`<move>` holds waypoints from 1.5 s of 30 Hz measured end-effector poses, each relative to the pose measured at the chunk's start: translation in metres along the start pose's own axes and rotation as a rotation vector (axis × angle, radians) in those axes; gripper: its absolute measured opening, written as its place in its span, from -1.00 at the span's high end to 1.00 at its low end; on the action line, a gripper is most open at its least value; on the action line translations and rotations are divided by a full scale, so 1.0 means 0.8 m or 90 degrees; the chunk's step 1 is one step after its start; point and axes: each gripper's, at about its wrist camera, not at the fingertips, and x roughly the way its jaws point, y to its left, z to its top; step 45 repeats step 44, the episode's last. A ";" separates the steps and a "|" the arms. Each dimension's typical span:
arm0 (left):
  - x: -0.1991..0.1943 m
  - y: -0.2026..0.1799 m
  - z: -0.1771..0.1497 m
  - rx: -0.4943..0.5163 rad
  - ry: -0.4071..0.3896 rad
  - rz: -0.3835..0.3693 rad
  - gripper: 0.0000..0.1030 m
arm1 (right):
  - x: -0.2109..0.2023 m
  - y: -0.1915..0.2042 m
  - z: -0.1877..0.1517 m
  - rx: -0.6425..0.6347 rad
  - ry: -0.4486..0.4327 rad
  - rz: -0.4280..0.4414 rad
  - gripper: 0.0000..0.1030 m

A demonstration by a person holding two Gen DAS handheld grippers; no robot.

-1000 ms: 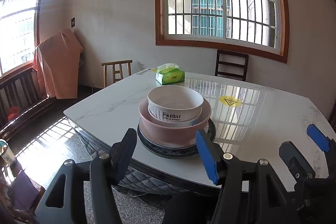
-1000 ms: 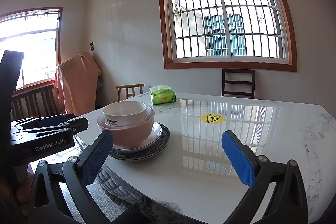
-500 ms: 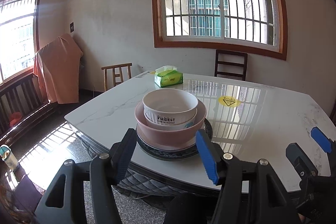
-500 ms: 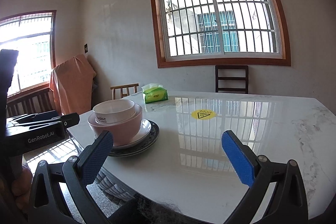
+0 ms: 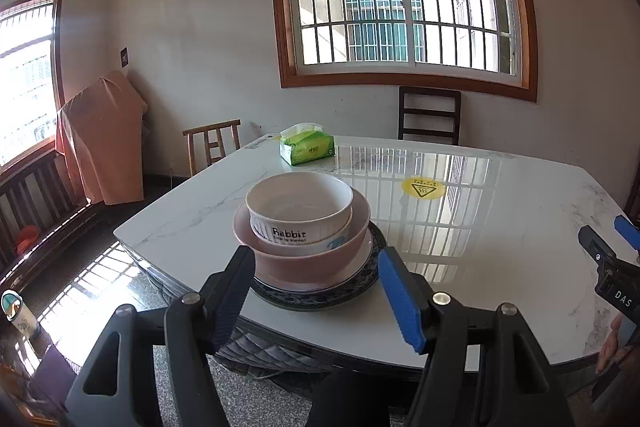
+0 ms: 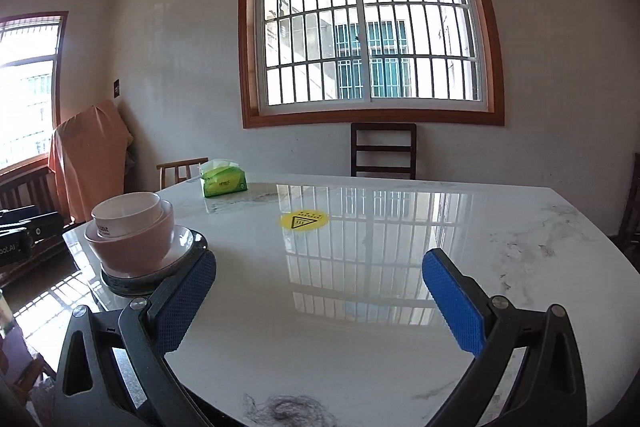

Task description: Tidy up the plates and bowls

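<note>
Straight ahead of the left gripper (image 5: pixel 316 291), just past its spread fingertips, stands the stack: a white bowl (image 5: pixel 300 213) lettered "Rabbit" nested in a pink bowl (image 5: pixel 304 259), which sits on a white plate (image 5: pixel 362 259) resting on a dark-rimmed plate (image 5: pixel 374 277). The stack is near the tabletop (image 5: pixel 500 239) edge closest to this gripper, framed between the two fingers but touching neither; the gripper holds nothing.

To the left of the right gripper (image 6: pixel 316 303) the same stack shows again, the white bowl (image 6: pixel 126 217) in the pink bowl (image 6: pixel 132 247) over the white plate (image 6: pixel 184 241) and the dark-rimmed plate (image 6: pixel 196 245). This gripper's left finger comes just beside the dark rim (whether it touches cannot be told from here). Its fingers are also spread wide, with only bare tabletop (image 6: pixel 520 267) between them.

Beyond both grippers, well apart from the stack, lies a round yellow sticker (image 6: pixel 305 221) on the marble, and farther still a green tissue pack (image 6: pixel 223 183) near the far edge. A dark chair (image 6: pixel 383 151) stands behind the tabletop under the barred window (image 6: pixel 370 35).
</note>
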 end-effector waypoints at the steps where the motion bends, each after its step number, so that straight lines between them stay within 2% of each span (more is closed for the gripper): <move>1: 0.001 -0.003 0.001 0.001 0.004 0.000 -0.36 | 0.005 -0.012 0.000 -0.003 0.006 -0.012 -0.99; 6: 0.012 -0.015 0.007 0.007 0.020 -0.010 -0.37 | 0.039 -0.079 -0.002 -0.005 0.058 -0.085 -0.99; 7: 0.015 -0.017 0.008 0.008 0.026 -0.013 -0.41 | 0.047 -0.092 -0.003 -0.006 0.074 -0.093 -0.99; 8: 0.016 -0.020 0.008 0.009 0.029 -0.014 -0.59 | 0.056 -0.105 -0.004 -0.010 0.089 -0.106 -0.99; 9: 0.018 -0.023 0.008 0.011 0.031 -0.012 -0.68 | 0.064 -0.117 -0.004 -0.013 0.103 -0.119 -0.99; 11: 0.021 -0.029 0.008 0.020 0.031 -0.008 -0.73 | 0.081 -0.142 -0.006 -0.020 0.132 -0.135 -0.99; 14: 0.024 -0.039 0.007 0.033 0.023 0.018 -0.76 | 0.112 -0.175 -0.011 -0.031 0.206 -0.165 -0.99; 19: 0.036 -0.044 0.003 0.030 0.026 0.029 -0.76 | 0.163 -0.223 -0.029 -0.014 0.330 -0.182 -0.98; 25: 0.054 -0.037 -0.001 0.015 0.057 0.033 -0.76 | 0.200 -0.241 -0.041 0.007 0.394 -0.168 -0.98; 31: 0.060 -0.027 -0.009 0.013 0.061 0.041 -0.76 | 0.233 -0.249 -0.041 0.025 0.423 -0.165 -0.98; 34: 0.065 -0.019 -0.012 0.002 0.070 0.029 -0.76 | 0.240 -0.248 -0.034 0.038 0.427 -0.177 -0.98; 37: 0.073 -0.011 -0.014 -0.014 0.081 0.022 -0.76 | 0.223 -0.223 -0.016 0.058 0.379 -0.159 -0.98; 41: 0.082 0.001 -0.018 -0.027 0.088 0.016 -0.76 | 0.195 -0.163 0.004 0.051 0.306 -0.120 -0.99; 45: 0.085 0.013 -0.021 -0.033 0.091 0.014 -0.76 | 0.202 -0.126 0.008 0.036 0.298 -0.102 -0.99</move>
